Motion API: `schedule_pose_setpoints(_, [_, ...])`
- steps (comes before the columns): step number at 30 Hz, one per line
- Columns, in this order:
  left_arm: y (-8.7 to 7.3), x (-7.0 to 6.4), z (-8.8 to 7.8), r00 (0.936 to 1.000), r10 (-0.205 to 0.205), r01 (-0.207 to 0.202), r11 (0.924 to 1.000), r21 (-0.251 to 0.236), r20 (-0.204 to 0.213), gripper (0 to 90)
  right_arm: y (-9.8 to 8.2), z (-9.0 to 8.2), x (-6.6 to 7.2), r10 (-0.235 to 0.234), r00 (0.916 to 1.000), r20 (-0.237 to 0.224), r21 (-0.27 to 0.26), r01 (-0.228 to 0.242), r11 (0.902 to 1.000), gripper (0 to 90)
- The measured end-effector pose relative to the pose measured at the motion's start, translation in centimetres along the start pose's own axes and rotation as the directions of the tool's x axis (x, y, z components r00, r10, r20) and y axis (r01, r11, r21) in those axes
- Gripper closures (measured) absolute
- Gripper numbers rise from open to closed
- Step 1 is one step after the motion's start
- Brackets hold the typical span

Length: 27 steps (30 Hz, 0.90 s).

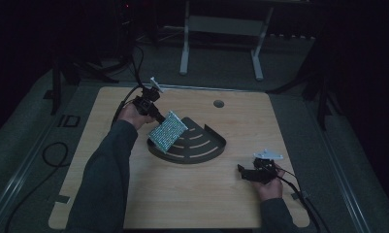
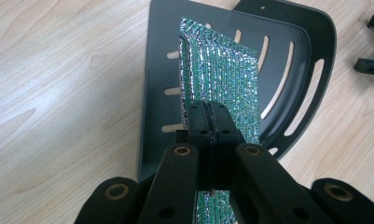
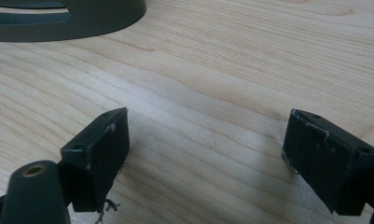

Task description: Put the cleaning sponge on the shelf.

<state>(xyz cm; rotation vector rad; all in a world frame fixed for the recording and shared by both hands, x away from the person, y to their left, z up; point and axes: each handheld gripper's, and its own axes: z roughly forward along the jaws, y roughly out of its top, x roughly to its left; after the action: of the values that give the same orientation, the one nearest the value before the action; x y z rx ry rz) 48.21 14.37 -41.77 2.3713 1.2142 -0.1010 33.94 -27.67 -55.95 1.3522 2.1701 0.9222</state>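
Observation:
A glittery green sponge pad (image 1: 168,130) (image 2: 222,74) hangs tilted over the left part of a dark quarter-round slotted rack (image 1: 202,145) (image 2: 310,60). My left gripper (image 1: 159,116) (image 2: 209,116) is shut on the pad's near edge, its jaws pressed together over the sparkly sheet. At the table's right front, my right gripper (image 1: 241,171) (image 3: 205,154) rests low over bare wood, open wide with nothing between its fingers (image 3: 103,149). The rack's curved rim (image 3: 82,21) lies ahead of it to the left.
The light wooden table (image 1: 192,194) has a round cable hole (image 1: 218,103) at the back. A white frame stand (image 1: 221,39) is on the floor behind the table. Cables trail from both grippers.

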Motion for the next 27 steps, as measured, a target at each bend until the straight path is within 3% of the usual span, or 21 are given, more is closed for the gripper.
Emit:
schedule_pose_setpoints(8, [0.5, 0.1, 1.0, 1.0, -0.003, 0.003, 1.0, 0.004, -0.005, 90.0, 0.0, 0.0, 0.0, 0.0, 1.0, 0.0, 0.001, 0.0, 1.0, 14.2])
schedule_pose_setpoints(27, [1.0, 0.1, 3.0, 0.9972, 0.028, -0.024, 0.9982, 0.055, -0.069, 90.0, 0.0, 0.0, 0.0, 0.0, 1.0, -0.001, 0.0, 0.0, 1.0, 14.2])
